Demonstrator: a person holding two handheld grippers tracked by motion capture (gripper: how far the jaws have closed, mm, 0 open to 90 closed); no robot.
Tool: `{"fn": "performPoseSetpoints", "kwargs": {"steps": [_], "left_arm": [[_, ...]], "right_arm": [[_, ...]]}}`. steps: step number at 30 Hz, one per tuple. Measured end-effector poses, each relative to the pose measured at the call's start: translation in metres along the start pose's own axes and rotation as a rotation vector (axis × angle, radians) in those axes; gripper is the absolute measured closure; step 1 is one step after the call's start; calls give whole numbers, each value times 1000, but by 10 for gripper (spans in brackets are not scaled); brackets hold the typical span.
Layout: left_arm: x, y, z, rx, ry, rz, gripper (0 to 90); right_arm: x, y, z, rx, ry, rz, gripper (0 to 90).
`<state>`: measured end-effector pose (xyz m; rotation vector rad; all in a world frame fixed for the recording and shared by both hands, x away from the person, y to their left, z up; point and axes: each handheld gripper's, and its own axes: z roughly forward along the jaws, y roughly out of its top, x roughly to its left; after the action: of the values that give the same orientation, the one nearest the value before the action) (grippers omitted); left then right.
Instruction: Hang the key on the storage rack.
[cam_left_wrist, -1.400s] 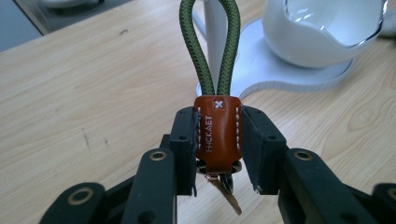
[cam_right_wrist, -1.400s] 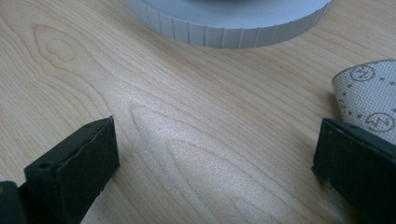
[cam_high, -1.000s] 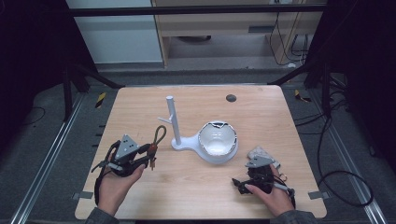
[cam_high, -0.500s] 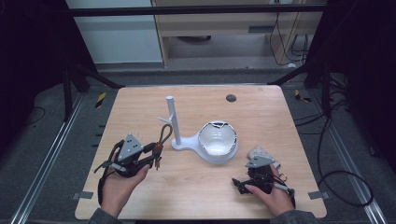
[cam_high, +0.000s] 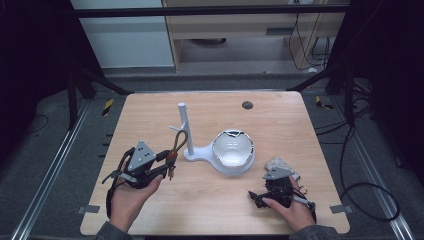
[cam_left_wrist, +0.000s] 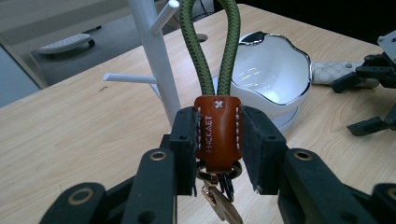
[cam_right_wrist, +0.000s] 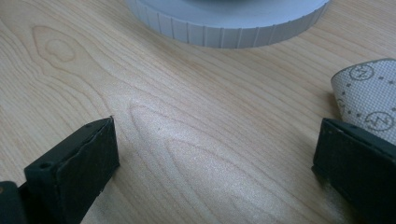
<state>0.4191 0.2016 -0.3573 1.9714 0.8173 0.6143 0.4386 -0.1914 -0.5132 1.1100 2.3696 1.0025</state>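
Left tongs (cam_left_wrist: 218, 154) clamp brown leather key strap (cam_left_wrist: 218, 133), green cord loop; right tongs (cam_right_wrist: 215, 163) apart.

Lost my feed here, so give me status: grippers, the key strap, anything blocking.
Left gripper shut on key strap, loop beside white stand. Right gripper open over table. Bowl next to stand, path clear.

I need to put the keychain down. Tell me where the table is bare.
Bare wood runs along the far edge of the table, beside the dark round hole, and along the near edge between the left gripper and right gripper. Crowded: the white stand, its bowl and the patterned pouch.
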Motion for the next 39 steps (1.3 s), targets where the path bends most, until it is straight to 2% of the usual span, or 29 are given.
{"fn": "performPoseSetpoints", "kwargs": {"steps": [15,21,24,39], "left_arm": [[4,6,1,-7,15,-5,664],[12,5,15,18,39,-8,664],[17,3,24,25,49,-28,664],[26,-1,49,67,53,-64,664]], "right_arm": [[0,0,0,0,0,1,2],[0,0,0,0,0,1,2],[0,0,0,0,2,2,2],[0,0,0,0,0,0,2]]}}
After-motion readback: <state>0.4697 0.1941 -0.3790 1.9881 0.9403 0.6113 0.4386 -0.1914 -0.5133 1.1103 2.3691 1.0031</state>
